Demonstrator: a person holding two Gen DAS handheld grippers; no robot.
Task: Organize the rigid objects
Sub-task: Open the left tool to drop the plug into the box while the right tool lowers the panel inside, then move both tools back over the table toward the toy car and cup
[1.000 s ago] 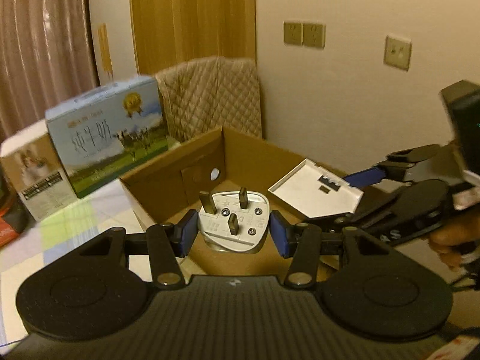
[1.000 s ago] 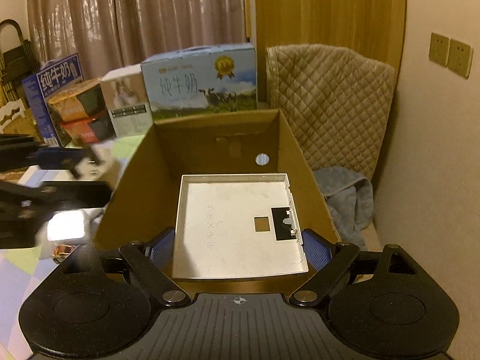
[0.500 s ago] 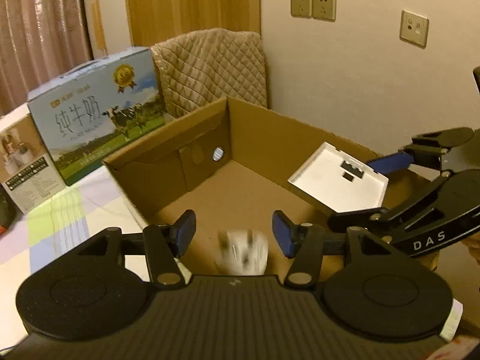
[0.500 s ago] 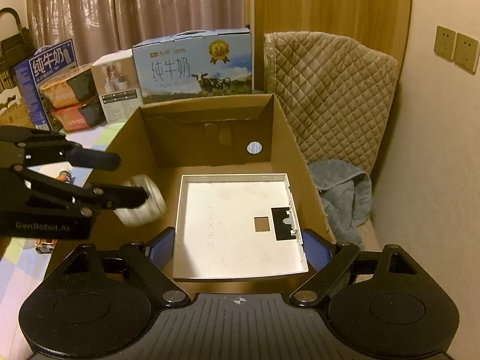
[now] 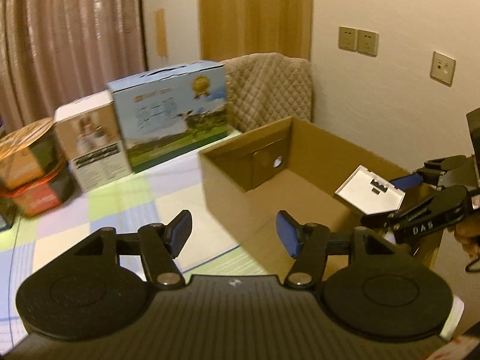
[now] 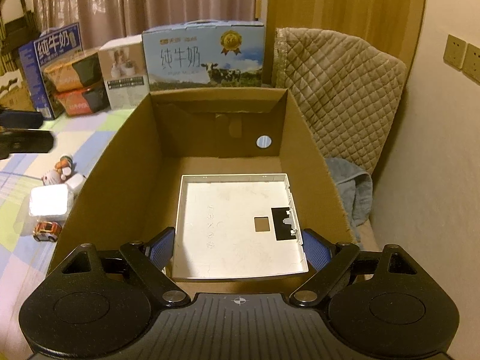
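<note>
Beside the wall, the cardboard box [image 6: 126,180] waited open-topped while the right gripper [image 6: 240,247] clamped the white panel [image 6: 237,225] above it for dropping; the left gripper [image 5: 234,234], just opening, held nothing.

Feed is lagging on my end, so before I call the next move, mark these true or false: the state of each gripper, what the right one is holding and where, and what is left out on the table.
1. The left gripper holds nothing. True: its jaws have just been opening, with nothing between them.
2. The right gripper grips a white plastic panel. True.
3. The panel is held over the checked tablecloth. False: it hangs over the open cardboard box.
4. The cardboard box is closed. False: its top is open, the inside showing.
5. A toy car lies on the tablecloth beside the box. True.
6. The milk carton lies inside the box. False: it stands behind it.
</note>
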